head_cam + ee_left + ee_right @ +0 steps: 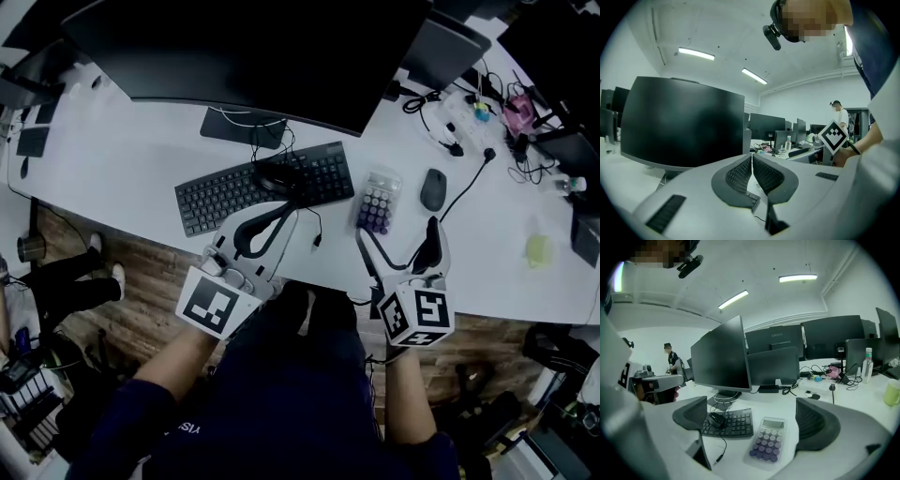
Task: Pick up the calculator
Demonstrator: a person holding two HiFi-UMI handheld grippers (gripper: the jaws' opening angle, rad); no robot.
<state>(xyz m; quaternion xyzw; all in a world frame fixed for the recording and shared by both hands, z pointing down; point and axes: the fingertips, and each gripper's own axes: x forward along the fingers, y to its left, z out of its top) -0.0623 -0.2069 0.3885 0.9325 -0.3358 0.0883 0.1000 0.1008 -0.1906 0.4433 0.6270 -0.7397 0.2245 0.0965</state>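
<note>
The calculator (377, 200) is pale with purple round keys and lies flat on the white desk (122, 169), just right of the black keyboard (267, 187). My right gripper (397, 240) hovers at the desk's near edge, just short of the calculator, its jaws wide open and empty. In the right gripper view the calculator (768, 442) lies between and a little beyond the two fingers of the right gripper (751, 417). My left gripper (284, 208) is shut on nothing, its tips over the keyboard's near edge. The left gripper (752, 157) shows its pads pressed together.
A black corded mouse (277, 175) rests on the keyboard, a second mouse (432, 188) lies right of the calculator. A large monitor (244, 47) stands behind. Cables and small items (487, 112) crowd the far right; a yellow-green cup (537, 248) sits right.
</note>
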